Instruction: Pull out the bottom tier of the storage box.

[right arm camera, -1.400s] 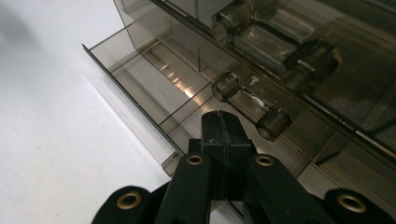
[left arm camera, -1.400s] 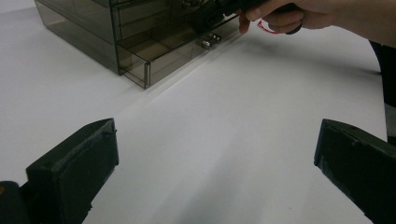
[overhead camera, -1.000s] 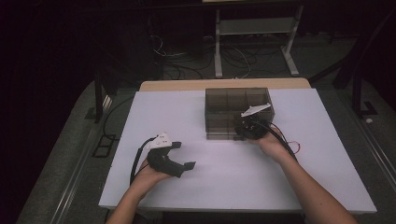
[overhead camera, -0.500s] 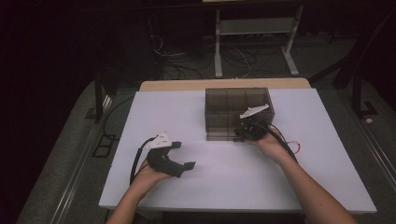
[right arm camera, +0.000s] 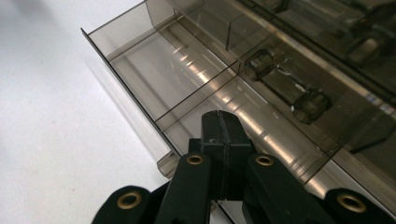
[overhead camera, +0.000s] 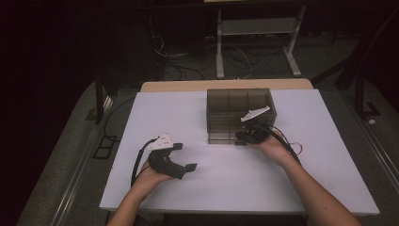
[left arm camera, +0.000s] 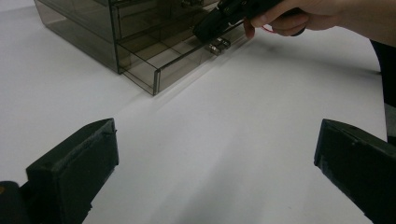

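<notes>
A smoked clear drawer cabinet stands on the white table at mid-back. Its bottom drawer is pulled out a little and has a divider across it. My right gripper is at that drawer's front, with its tips low over the drawer. Its jaws are shut, pad against pad, and nothing shows between them. The left gripper view also has the right gripper over the open drawer. My left gripper rests on the table at the front left, open and empty, pointing toward the cabinet.
Small dark parts lie in a compartment further inside the cabinet. Cables trail from the right gripper across the table. Bare white table lies between the two hands. A desk frame and floor cables stand beyond the table's far edge.
</notes>
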Demonstrator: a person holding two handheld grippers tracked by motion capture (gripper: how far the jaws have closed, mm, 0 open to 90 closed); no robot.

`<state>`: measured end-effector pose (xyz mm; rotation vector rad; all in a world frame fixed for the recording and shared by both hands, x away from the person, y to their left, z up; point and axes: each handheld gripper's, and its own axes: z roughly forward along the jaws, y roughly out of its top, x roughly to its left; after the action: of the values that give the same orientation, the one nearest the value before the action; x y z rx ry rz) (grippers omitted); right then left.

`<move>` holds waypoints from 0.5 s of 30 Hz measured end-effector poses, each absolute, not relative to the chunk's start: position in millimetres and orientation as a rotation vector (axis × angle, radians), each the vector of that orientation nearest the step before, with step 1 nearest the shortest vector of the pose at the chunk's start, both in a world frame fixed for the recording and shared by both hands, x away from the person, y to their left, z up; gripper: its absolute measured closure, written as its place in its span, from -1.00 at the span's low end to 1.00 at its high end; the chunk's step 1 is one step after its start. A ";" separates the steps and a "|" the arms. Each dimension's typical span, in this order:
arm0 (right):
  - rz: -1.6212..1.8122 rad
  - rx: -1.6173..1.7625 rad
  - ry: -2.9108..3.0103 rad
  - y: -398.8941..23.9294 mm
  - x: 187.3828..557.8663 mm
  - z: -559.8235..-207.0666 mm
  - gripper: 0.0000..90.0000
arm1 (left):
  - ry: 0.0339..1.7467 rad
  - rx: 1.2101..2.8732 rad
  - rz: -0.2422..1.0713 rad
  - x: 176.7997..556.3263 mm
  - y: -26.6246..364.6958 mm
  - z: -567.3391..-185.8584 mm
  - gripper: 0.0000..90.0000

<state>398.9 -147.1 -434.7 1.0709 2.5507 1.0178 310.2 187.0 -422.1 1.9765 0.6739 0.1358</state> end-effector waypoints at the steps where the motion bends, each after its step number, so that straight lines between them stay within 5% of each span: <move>1: 1.016 1.071 2.556 -147.0 398.4 -434.9 0.99 | 0.674 1.976 0.136 310.2 187.0 -422.1 -1.00; 15: 1.001 1.044 2.591 -146.8 393.4 -434.7 0.99 | 0.673 1.975 0.135 310.0 187.0 -422.0 -1.00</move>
<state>393.4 -146.8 -434.7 1.0443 2.5911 1.0012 310.0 187.0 -422.0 1.9750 0.6730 0.1349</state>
